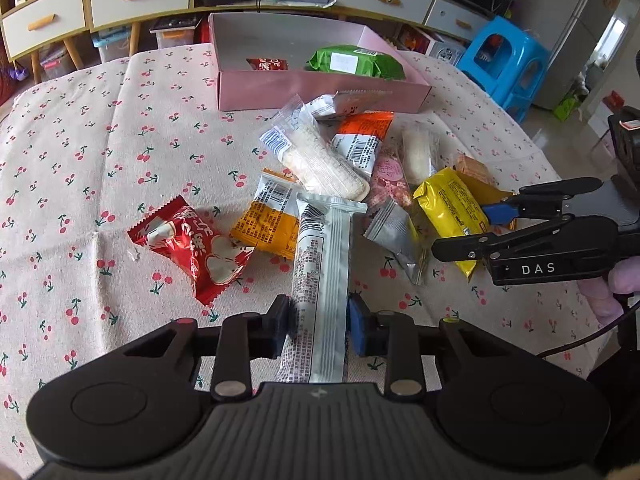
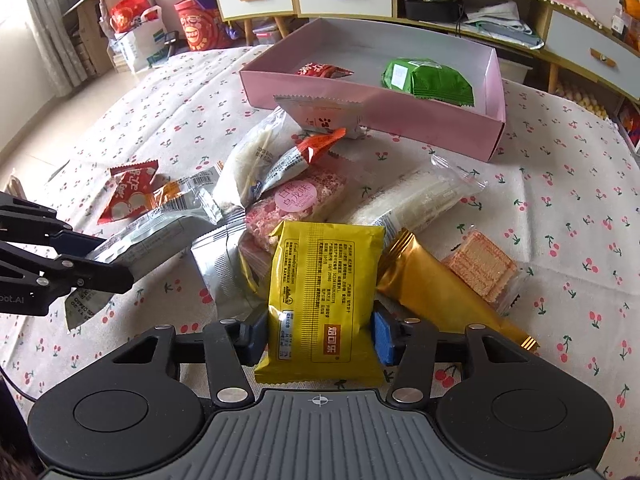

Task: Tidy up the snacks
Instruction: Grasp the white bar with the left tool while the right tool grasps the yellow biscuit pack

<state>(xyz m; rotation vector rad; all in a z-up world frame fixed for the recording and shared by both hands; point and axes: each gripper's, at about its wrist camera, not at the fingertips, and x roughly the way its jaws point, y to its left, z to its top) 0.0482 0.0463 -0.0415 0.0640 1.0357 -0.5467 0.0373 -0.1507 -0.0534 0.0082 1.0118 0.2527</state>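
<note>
Yellow snack packet (image 2: 320, 300) inside right gripper (image 2: 320, 338)

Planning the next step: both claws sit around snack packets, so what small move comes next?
Probably lift both and carry them to the pink box: the left claw pinches the long white packet, the right claw the yellow packet.

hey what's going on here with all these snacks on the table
A person is sorting snacks with a handheld gripper in each hand. The left gripper is clamped on a long white snack bar, and the right gripper has a yellow snack packet between its pads. The pink box at the back of the table already holds a green packet and a small red packet. A pile of other snacks lies loose on the cherry-print tablecloth.
</note>
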